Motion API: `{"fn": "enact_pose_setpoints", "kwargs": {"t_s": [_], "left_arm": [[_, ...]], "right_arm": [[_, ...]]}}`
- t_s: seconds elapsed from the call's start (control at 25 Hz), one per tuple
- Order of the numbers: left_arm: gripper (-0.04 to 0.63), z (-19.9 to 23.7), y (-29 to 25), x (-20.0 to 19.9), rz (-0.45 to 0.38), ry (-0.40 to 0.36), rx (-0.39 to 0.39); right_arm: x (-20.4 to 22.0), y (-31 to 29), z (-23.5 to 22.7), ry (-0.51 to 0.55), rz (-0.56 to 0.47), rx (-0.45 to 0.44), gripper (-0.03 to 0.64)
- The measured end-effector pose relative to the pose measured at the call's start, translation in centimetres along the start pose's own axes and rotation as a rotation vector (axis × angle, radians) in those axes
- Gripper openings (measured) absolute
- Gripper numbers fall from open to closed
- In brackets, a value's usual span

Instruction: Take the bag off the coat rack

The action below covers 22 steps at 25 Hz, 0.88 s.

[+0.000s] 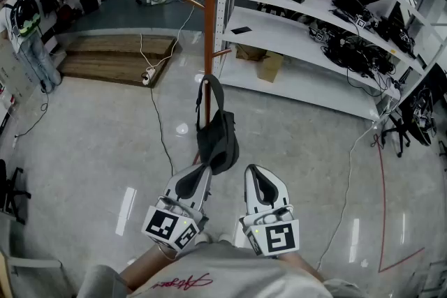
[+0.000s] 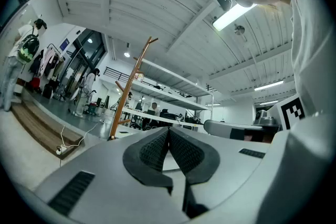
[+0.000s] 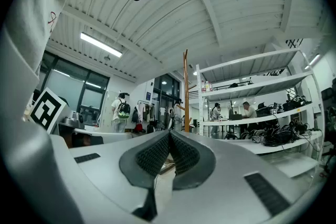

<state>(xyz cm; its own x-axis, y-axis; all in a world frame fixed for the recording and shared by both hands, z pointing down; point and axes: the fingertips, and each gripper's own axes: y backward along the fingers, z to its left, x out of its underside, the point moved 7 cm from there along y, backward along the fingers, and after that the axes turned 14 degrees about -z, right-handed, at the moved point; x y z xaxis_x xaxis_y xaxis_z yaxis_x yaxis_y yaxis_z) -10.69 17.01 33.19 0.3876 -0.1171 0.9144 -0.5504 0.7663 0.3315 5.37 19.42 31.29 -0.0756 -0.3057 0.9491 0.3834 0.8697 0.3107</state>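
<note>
Head view: bag point(image 1: 218, 142) hangs vertical, strap up, on coat rack point(image 1: 208, 10).

Coat rack point(image 1: 208, 24): top of pole cut off by upper frame edge, centre; foot hidden behind bag point(image 1: 218, 139).
Shelf unit point(image 1: 307, 52), upper right: dark tangled items too small to identify.
Person point(image 1: 28, 38), upper left: partly cut by left edge.

Black bag point(image 1: 218, 143), orange-brown coat rack point(image 1: 208, 10), white shelves point(image 1: 279, 30), glossy grey floor point(image 1: 91, 150) with red line point(image 1: 380, 206)
</note>
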Motion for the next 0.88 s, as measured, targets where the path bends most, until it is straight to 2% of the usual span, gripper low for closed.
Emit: {"fn": "enact_pose_setpoints", "kwargs": {"t_s": [0.48, 0.88], "left_arm": [[0.017, -0.34, 0.1, 0.03, 0.003, 0.004, -0.008], [0.017, -0.97, 0.52, -0.2, 0.007, -0.012, -0.011]], "right_arm": [[-0.33, -0.14, 0.01, 0.012, -0.01, -0.026, 0.017], [-0.75, 0.75, -0.23, -0.034, -0.06, 0.004, 0.017]]}}
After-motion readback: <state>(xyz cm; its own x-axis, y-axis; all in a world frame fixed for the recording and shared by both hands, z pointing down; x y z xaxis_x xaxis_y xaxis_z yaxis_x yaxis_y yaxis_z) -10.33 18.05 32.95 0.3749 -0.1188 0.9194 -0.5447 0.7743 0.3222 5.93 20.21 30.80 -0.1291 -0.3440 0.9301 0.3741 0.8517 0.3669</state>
